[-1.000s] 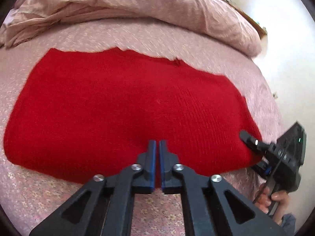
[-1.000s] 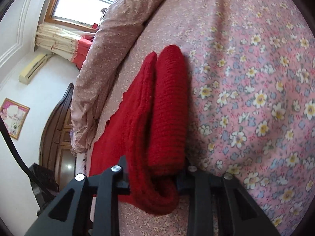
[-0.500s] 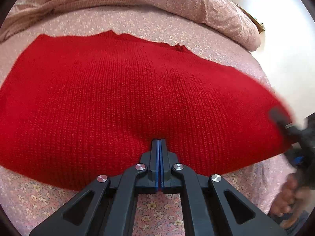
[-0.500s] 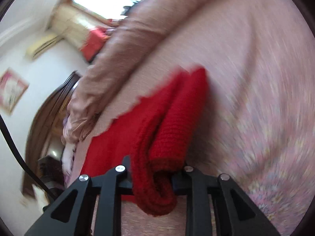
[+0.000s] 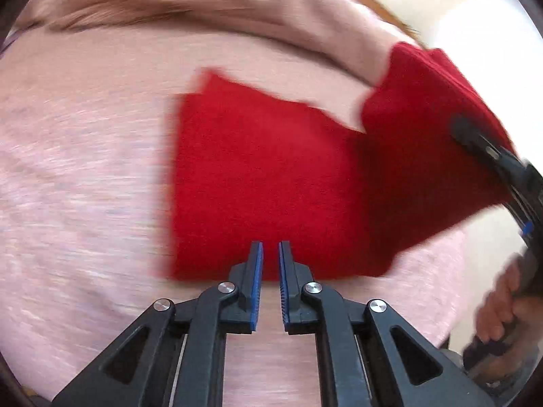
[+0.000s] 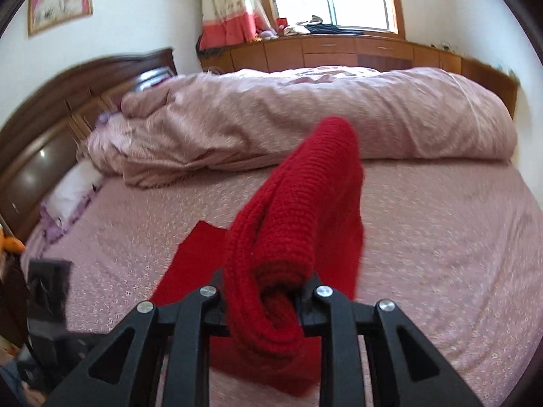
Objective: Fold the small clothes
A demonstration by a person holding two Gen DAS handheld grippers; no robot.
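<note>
A red knit garment (image 5: 264, 176) lies on the pink floral bed (image 5: 85, 169). Its right part is lifted off the bed and hangs over the rest. My right gripper (image 6: 268, 288) is shut on a thick bunched fold of the red garment (image 6: 298, 224) and holds it up above the bed; this gripper also shows at the right edge of the left wrist view (image 5: 492, 156). My left gripper (image 5: 270, 254) is slightly open and empty, its blue pads just at the garment's near edge.
A rolled pink duvet (image 6: 322, 118) lies across the far side of the bed. A dark wooden headboard (image 6: 51, 118) is on the left, a white pillow (image 6: 74, 186) below it. Wooden cabinets (image 6: 339, 51) stand under the window.
My left gripper has opened a little and let go of the garment's near edge. My right gripper has lifted its fold high and swung it over the rest of the garment.
</note>
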